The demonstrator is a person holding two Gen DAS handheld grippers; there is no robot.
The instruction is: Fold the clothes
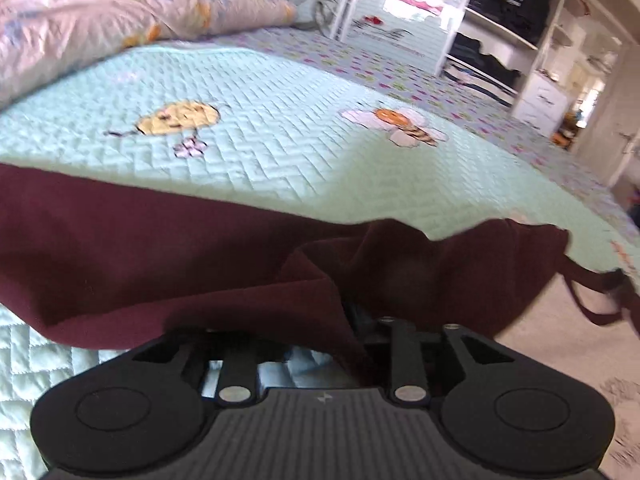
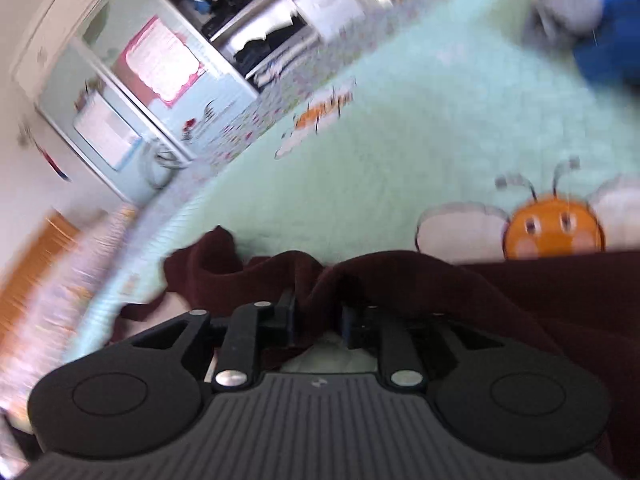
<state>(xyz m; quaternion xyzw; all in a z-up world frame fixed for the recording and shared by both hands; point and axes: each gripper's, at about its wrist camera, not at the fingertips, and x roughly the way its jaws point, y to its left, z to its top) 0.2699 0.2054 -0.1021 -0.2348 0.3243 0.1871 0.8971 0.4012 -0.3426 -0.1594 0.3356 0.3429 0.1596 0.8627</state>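
Left wrist footage shows a maroon garment (image 1: 168,248) spread as a wide band across the near part of a mint quilted bedspread (image 1: 280,128), its long axis running from 9 o'clock to 3 o'clock. The left gripper (image 1: 352,312) is buried under a raised fold of that cloth at 6 o'clock; the fingertips are covered, so the cloth appears to be pinched, though the jaw gap itself is hidden. Toward 3 o'clock the fabric bunches and a thin strap or tie (image 1: 592,292) is seen hanging past the bed edge over pale carpet. A floral pillow (image 1: 100,8) lies at 11 o'clock, well apart from the garment.

In the right wrist view, heavily blurred, the right gripper (image 2: 318,320) is seen with its two fingers drawn close together on a ridge of the same maroon garment (image 2: 560,300), which is gathered between them. From this tool the bulk of the cloth extends toward 3 o'clock, while a crumpled end is left at 10 o'clock. An orange bee appliqué (image 2: 554,228) is partly covered by the garment's far edge at 1 o'clock.

Both tools are judged to be gripping the near edge, one toward each end, with the free cloth lying away at 12 o'clock. A fold would therefore be carried forward across the short axis. Whether the garment has already been doubled cannot be settled; the layers are not distinguishable.
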